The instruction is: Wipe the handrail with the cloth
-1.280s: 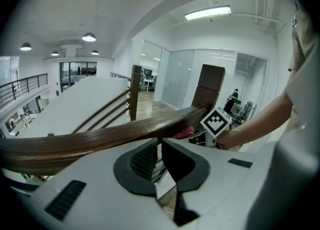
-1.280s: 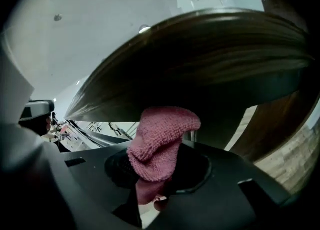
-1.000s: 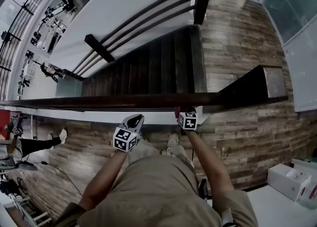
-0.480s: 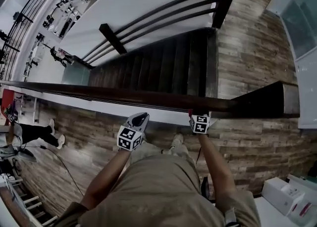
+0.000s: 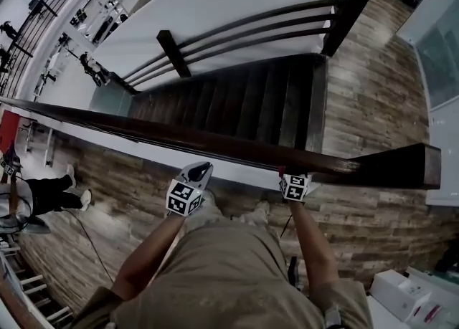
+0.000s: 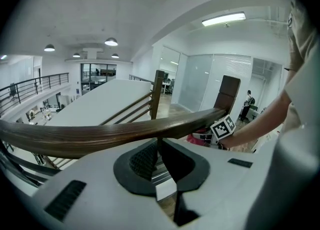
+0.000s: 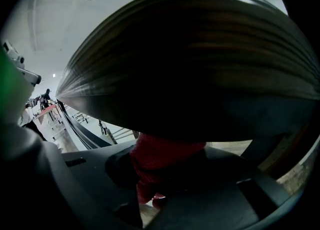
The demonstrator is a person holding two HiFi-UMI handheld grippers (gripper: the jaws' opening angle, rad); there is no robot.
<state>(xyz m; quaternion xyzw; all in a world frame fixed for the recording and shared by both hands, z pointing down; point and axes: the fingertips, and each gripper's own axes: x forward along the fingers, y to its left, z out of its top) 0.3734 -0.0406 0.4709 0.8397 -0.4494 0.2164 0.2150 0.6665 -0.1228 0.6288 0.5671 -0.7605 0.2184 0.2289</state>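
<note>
Left hand-held gripper [image 5: 200, 170] jaws together, right hand-held gripper [image 5: 285, 173] clamped, both tilted downward

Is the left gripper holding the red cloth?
No, the jaws of the left gripper are shut together on nothing; the red cloth sits pinched in the right gripper.

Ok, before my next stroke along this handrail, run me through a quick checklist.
1. Grip: red cloth clamped in right gripper: ok.
2. Contact: cloth up against the handrail, at its near lower edge: ok.
3. Other hand: left gripper shut, empty, just short of the rail: ok.
4. Path: rail towards the left shows nothing lying on it: ok.
5. Coverage: which stretch is already wiped: cannot tell.
</note>
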